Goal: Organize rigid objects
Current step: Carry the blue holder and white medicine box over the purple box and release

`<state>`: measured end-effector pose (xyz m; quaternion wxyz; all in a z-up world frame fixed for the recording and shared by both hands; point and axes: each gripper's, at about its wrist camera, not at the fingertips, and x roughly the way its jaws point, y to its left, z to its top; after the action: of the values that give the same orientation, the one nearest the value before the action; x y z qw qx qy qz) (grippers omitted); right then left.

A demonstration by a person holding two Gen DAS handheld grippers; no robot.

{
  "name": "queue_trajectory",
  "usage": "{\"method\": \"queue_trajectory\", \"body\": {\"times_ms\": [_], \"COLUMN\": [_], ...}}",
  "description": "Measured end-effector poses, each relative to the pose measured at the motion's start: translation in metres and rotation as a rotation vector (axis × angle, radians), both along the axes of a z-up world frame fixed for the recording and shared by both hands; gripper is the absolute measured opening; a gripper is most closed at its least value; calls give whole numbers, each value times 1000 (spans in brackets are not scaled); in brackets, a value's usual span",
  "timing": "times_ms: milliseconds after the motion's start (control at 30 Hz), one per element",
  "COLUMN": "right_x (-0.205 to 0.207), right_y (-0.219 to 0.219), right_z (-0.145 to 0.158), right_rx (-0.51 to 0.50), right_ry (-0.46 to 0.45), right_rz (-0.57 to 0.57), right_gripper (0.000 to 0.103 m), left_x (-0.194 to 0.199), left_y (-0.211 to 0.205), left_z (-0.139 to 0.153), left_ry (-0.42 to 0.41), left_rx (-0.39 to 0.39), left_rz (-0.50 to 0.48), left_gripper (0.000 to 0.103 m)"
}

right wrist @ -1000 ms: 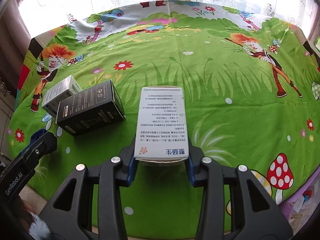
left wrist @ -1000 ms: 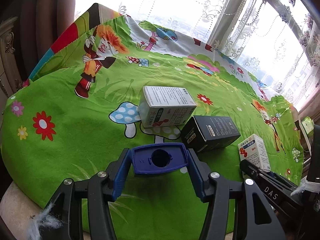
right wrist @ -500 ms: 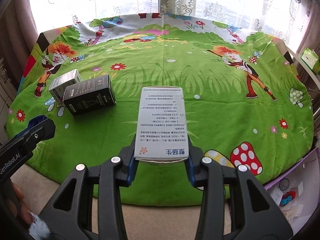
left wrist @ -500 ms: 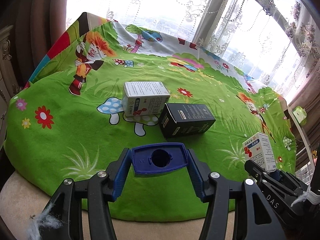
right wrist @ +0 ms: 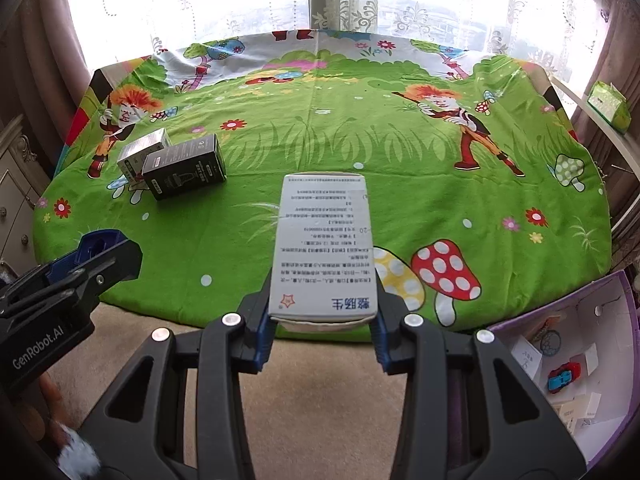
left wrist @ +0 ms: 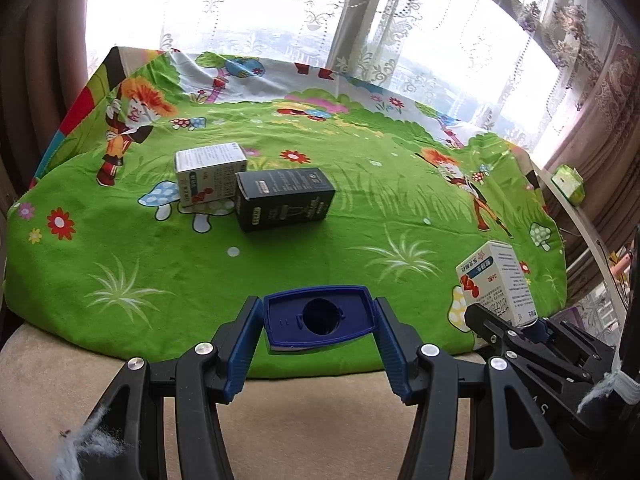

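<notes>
Left gripper (left wrist: 320,326) was clamped on a dark blue plastic cap (left wrist: 320,322), its two blue-padded fingers (left wrist: 240,354) pressing the cap's short sides. The cap's hollow underside, with a round hole in the middle, faced the camera. It was held in the air over the near edge of the table (left wrist: 280,360), which was covered by a bright green cartoon cloth (left wrist: 360,220) printed with mushrooms, flowers and red-haired figures.

Right gripper (right wrist: 322,320) was clamped on a tall white medicine box (right wrist: 324,244) with blue lettering, gripping it at its near end so the box pointed away from the camera above the cloth. In the left wrist view the same box (left wrist: 494,282) showed at the lower right, in front of the cloth's near edge.

On the cloth, toward its left side, lay two more boxes that touched each other: a white box (left wrist: 210,174) behind and a black box (left wrist: 284,200) in front of it and slightly to the right. Both lay on their sides, well apart from the two grippers.

Lace curtains (right wrist: 240,0) hung at the bright window behind the table. A small green box (right wrist: 608,106) sat on a ledge to the right. A purple-edged open box (right wrist: 580,360) of small items sat at the lower right, below the table edge.
</notes>
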<state>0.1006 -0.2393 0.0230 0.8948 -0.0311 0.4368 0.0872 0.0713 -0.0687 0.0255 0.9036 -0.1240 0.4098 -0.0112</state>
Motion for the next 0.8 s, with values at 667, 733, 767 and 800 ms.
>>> {"method": "queue_trajectory", "body": {"times_ms": [667,733,767,800], "right_x": [-55,-61,-63,-66], "right_y": [-160,-180,-188,-196], "right_z": [3,4,4,4], "right_rx": [23,27,23,17], "right_ry": [1,7,8,9], "right_rz": [-224,-251,-263,-275], "right_gripper": [44,44,44,44], "left_x": [-23,-26,-28,-31], "left_y": [-127,-140,-147,-154], "left_z": [15,16,16,17], "left_ry": [41,43,43,41], "left_rx": [-4,-7,-8,-9], "left_rz": [-357,-403,-426,-452], "left_gripper": [56,56,56,56]}}
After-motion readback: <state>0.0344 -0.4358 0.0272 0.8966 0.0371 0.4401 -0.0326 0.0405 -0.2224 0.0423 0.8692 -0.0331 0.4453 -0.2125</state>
